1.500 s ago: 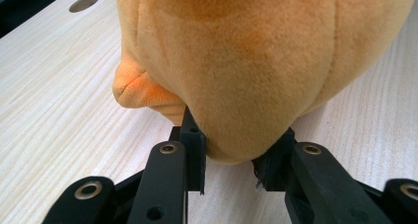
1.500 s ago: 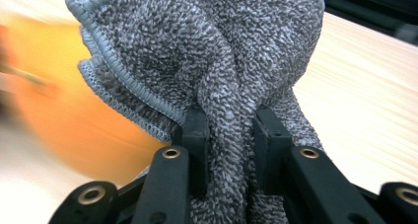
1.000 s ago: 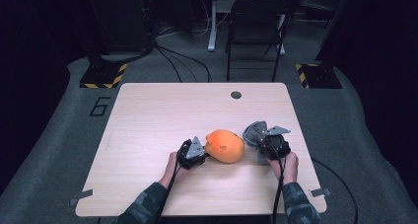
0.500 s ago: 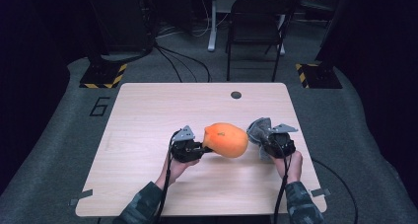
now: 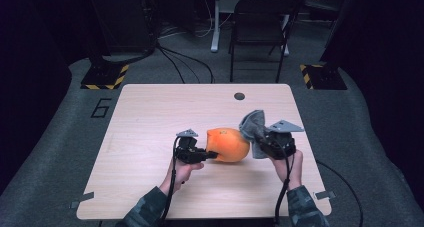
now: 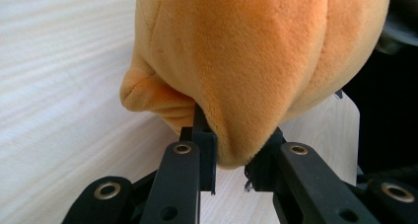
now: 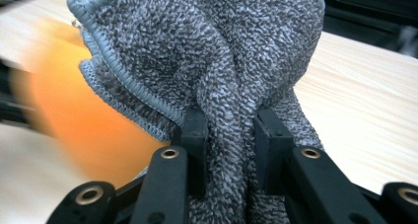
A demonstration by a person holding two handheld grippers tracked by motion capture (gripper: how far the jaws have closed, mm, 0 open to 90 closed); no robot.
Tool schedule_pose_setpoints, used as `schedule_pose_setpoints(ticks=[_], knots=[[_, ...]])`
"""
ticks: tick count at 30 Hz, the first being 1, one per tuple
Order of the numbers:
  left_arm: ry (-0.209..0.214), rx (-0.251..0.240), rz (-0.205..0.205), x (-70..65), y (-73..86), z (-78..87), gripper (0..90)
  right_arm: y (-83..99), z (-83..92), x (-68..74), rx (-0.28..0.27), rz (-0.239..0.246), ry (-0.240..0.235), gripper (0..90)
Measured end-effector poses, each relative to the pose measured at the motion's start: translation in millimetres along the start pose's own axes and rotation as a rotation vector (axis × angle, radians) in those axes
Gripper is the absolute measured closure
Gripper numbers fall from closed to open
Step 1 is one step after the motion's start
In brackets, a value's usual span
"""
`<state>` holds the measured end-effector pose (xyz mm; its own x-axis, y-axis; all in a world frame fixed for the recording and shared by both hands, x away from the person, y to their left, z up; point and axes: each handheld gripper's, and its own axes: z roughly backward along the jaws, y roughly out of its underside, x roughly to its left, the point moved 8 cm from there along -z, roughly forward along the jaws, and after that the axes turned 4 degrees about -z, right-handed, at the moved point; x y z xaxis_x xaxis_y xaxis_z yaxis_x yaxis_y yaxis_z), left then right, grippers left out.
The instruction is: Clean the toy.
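An orange plush toy [image 5: 227, 144] hangs just above the middle of the wooden table [image 5: 150, 117]. My left gripper [image 5: 210, 155] is shut on its left end; in the left gripper view a fold of the orange plush toy [image 6: 236, 61] is pinched between the jaws of the left gripper [image 6: 230, 155]. My right gripper [image 5: 257, 139] is shut on a bunched grey cloth [image 5: 251, 123], held against the toy's right side. In the right gripper view the grey cloth [image 7: 217, 51] rises between the jaws of the right gripper [image 7: 229, 135], with the plush toy [image 7: 74, 105] blurred behind at left.
A small dark round hole [image 5: 239, 96] sits near the table's far edge. A black chair [image 5: 260, 22] stands beyond the table, with cables on the grey floor. Yellow-black striped plates [image 5: 105, 77] lie at both far corners.
The right gripper has lifted with the cloth and moved up along the toy's right side. The toy has tilted and shifted slightly right. The left hand has hardly moved.
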<state>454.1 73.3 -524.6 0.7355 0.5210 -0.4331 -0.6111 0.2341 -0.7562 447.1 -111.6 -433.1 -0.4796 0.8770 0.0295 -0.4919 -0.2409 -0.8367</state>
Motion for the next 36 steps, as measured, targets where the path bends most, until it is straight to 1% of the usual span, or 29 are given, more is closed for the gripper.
schedule_pose_setpoints(ticks=[1, 3, 4, 5, 6, 7, 8, 9, 10, 11, 14, 15, 16, 17, 18, 21, 22, 23, 24, 26, 27, 28, 30, 32, 33, 34, 35, 36], knots=[[-0.002, 0.009, -0.002, -0.6, 2.1, -2.3, 77.3, -1.6, -1.0, 12.6, 0.001, 0.012, -0.021, 70.4], [-0.009, 0.013, -0.005, -1.8, 4.3, -6.6, 77.1, -2.8, -4.6, 35.2, 0.0, 0.057, -0.043, 70.4], [0.0, 0.01, -0.009, -2.7, 5.2, -7.8, 77.0, -1.9, -7.1, 44.8, 0.007, 0.077, -0.047, 70.4], [0.006, 0.0, 0.006, -4.8, 5.6, -9.4, 76.9, -0.2, -10.5, 53.1, 0.012, 0.097, -0.055, 70.4], [0.008, 0.003, -0.002, -5.2, 6.4, -10.4, 76.8, 2.1, -14.3, 57.8, 0.02, 0.134, -0.04, 70.1], [-0.006, 0.003, -0.009, -4.9, 7.2, -11.8, 76.7, 4.6, -18.7, 61.3, 0.018, 0.16, -0.013, 70.1], [-0.008, 0.004, 0.0, -4.2, 8.7, -13.0, 76.6, 7.2, -22.6, 62.3, 0.024, 0.187, 0.012, 70.1], [-0.009, 0.008, -0.009, -2.2, 10.0, -14.3, 76.6, 9.8, -26.1, 61.3, 0.034, 0.208, 0.039, 70.0], [-0.006, 0.008, -0.006, -2.6, 11.2, -16.1, 76.6, 12.9, -29.6, 59.1, 0.047, 0.229, 0.065, 70.0], [-0.008, 0.009, -0.012, -2.1, 11.9, -17.1, 76.6, 17.0, -33.0, 57.4, 0.06, 0.227, 0.082, 70.1], [-0.014, 0.006, -0.034, -3.2, 10.8, -18.7, 76.4, 22.1, -37.0, 48.6, 0.077, 0.26, 0.117, 70.1], [-0.011, 0.005, -0.038, -3.4, 10.9, -19.3, 76.4, 22.6, -37.6, 45.5, 0.077, 0.254, 0.121, 70.1], [-0.016, 0.005, -0.053, -2.5, 11.0, -19.5, 76.2, 23.8, -38.4, 42.6, 0.082, 0.243, 0.116, 70.1], [-0.013, 0.001, -0.042, -3.8, 11.2, -20.2, 76.2, 25.0, -39.1, 38.9, 0.086, 0.24, 0.117, 70.1], [-0.014, 0.003, -0.055, -3.5, 11.3, -20.5, 76.1, 26.4, -39.7, 35.4, 0.089, 0.232, 0.118, 70.1], [-0.006, -0.009, -0.058, -3.1, 11.0, -20.9, 75.9, 30.8, -40.5, 25.6, 0.105, 0.189, 0.122, 70.1], [-0.003, -0.012, -0.056, -3.1, 10.9, -20.8, 75.9, 31.9, -40.4, 21.4, 0.11, 0.183, 0.124, 70.1], [-0.004, -0.012, -0.071, -1.3, 10.8, -20.6, 75.8, 32.9, -40.2, 15.9, 0.12, 0.184, 0.132, 70.0], [0.002, -0.017, -0.052, -2.4, 10.9, -20.5, 75.7, 34.5, -40.5, 10.4, 0.13, 0.165, 0.146, 70.1], [0.003, -0.018, -0.053, -2.1, 11.2, -20.4, 75.4, 40.9, -43.1, -2.8, 0.151, 0.135, 0.165, 70.1], [0.003, -0.016, -0.062, -1.8, 11.1, -20.4, 75.3, 45.9, -45.2, -9.3, 0.169, 0.123, 0.174, 70.1], [0.005, -0.019, -0.063, -2.7, 10.9, -20.7, 75.0, 50.5, -47.7, -14.3, 0.179, 0.101, 0.183, 70.1], [0.001, -0.025, -0.061, -3.9, 10.4, -21.1, 74.8, 57.0, -51.2, -22.4, 0.199, 0.088, 0.187, 70.0], [0.003, -0.032, -0.059, -3.3, 10.1, -20.9, 74.7, 59.0, -52.0, -26.5, 0.211, 0.07, 0.189, 69.8], [0.003, -0.038, -0.051, -3.2, 9.7, -20.5, 74.7, 58.0, -50.6, -29.0, 0.213, 0.072, 0.191, 69.5], [0.002, -0.04, -0.046, -2.9, 9.4, -20.1, 74.8, 55.5, -47.9, -29.6, 0.21, 0.058, 0.175, 69.5], [-0.003, -0.041, -0.045, -1.7, 9.4, -19.5, 74.8, 51.3, -43.8, -28.8, 0.199, 0.032, 0.158, 69.5], [-0.006, -0.044, -0.042, -1.0, 9.1, -19.2, 74.8, 44.3, -39.2, -27.1, 0.171, 0.035, 0.145, 69.5]])
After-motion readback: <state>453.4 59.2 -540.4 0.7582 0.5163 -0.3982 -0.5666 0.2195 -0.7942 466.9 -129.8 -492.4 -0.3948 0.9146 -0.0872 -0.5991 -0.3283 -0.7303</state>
